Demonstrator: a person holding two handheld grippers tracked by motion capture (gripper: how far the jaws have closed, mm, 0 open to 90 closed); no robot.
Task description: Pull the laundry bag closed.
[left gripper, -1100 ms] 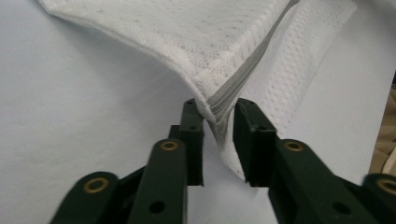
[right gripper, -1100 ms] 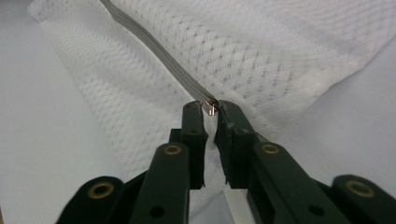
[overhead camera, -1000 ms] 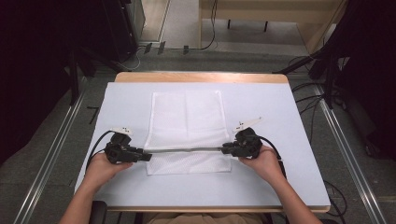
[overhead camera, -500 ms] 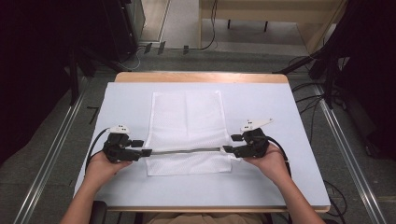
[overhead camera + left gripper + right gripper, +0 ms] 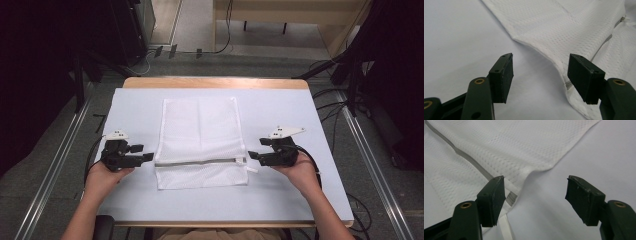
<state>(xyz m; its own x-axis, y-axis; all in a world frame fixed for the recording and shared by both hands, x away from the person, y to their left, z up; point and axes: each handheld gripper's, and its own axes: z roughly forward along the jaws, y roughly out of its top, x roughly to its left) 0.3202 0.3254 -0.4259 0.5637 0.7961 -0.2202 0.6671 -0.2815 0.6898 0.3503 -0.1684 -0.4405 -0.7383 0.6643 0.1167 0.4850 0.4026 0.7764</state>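
The mesh bag [image 5: 200,142] is white cloth, a fine perforated knit with a soft matt look, its edges bound in smooth white tape. A grey zipper [image 5: 200,162] of matt tape runs across it. The desk [image 5: 140,107] has a smooth, pale, matt covering, and bare wood shows at its far edge. The left tongs [image 5: 541,75] and right tongs [image 5: 536,195] are dark matt plastic with dull rubbery pads and brassy metal rivets.

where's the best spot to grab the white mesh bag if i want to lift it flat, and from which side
Probably the two ends of the grey zipper on the mesh bag, one gripper from each side. The bag lies flat, and its side edges there are seamed and stiffer. The left gripper and right gripper, jaws just opened, already face those ends.
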